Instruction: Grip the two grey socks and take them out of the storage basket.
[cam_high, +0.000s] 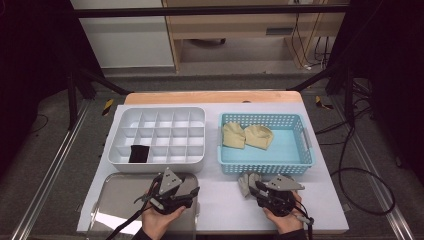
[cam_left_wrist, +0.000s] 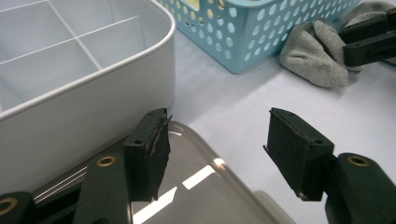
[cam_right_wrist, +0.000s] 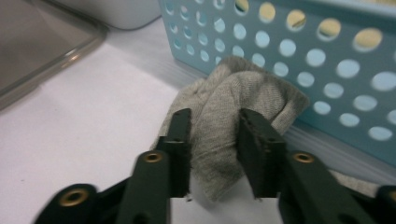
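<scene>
White compartment organiser tray (cam_high: 157, 135) sits back-left on the bench, perforated blue plastic basket (cam_high: 265, 145) back-right. Crumpled grey sock (cam_right_wrist: 233, 121) lies against the basket's front wall, right gripper (cam_right_wrist: 212, 154) clenched on it; left gripper (cam_left_wrist: 215, 149) gapes empty.

Grey sock's (cam_right_wrist: 233, 116) lower end behind the tool's pads, perhaps pinched.

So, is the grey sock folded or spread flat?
Folded: the grey sock lies bunched in a thick bundle between the right tongs, on the table against the blue basket.
</scene>
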